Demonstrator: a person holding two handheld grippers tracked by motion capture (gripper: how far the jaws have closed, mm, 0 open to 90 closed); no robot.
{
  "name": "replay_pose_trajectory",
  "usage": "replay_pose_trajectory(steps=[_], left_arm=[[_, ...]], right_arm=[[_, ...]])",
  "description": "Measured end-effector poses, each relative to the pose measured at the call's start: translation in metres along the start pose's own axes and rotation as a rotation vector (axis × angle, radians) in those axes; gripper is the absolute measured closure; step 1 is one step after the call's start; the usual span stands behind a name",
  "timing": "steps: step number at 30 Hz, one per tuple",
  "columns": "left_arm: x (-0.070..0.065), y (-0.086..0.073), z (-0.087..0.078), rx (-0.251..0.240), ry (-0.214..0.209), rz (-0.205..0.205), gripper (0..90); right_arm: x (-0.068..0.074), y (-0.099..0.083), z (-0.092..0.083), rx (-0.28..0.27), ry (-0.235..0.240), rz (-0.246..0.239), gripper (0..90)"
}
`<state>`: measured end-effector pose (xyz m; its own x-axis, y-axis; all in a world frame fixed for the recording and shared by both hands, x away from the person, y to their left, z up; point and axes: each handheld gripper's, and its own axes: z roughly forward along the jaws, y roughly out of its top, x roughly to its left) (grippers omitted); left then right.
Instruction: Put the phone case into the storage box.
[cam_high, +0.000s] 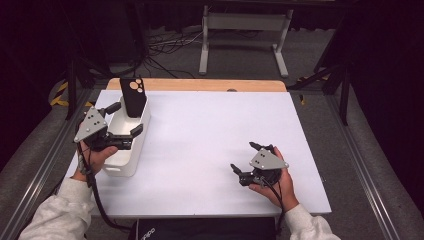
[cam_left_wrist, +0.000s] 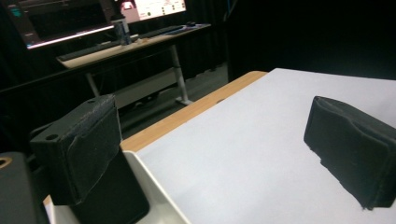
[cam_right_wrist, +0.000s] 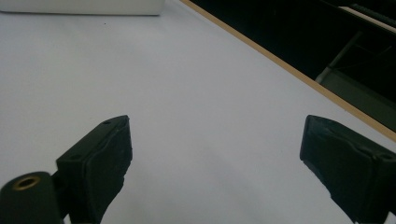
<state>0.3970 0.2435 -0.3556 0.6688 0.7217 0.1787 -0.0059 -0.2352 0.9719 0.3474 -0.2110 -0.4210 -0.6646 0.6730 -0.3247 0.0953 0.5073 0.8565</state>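
Phone (cam_high: 133, 96) leans in bin (cam_high: 131, 159), beside left hand-held gripper (cam_high: 125, 120).

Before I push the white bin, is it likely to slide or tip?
The white bin looks like thin plastic, so probably light and easy to slide. The black phone standing at its far end may topple if it jerks.

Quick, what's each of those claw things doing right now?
Left gripper: open, straddling the white bin's wall, gripping nothing.
Right gripper: open, empty, above the table.

Both tongs gape wide, the left tongs (cam_high: 121, 119) raised, the right tongs (cam_high: 243, 156) held low and well apart.
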Motion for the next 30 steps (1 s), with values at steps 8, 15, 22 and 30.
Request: replay_pose_trajectory(steps=[8,15,22,30], left_arm=[[-0.009,-0.002,0.005,0.01,-0.028,0.017,4.6],[-0.016,-0.003,0.007,0.015,-0.047,0.022,4.7],[-0.023,-0.004,0.007,0.02,-0.064,0.03,4.7],[-0.035,0.0,0.004,0.011,-0.093,0.046,4.7]], right_arm=[[0.003,0.001,0.0,0.0,0.008,-0.008,10.5],[0.006,0.001,0.002,0.002,0.012,-0.012,10.4],[0.007,0.001,0.0,-0.003,0.012,-0.016,10.5],[0.01,0.003,-0.002,-0.015,0.016,-0.023,10.9]])
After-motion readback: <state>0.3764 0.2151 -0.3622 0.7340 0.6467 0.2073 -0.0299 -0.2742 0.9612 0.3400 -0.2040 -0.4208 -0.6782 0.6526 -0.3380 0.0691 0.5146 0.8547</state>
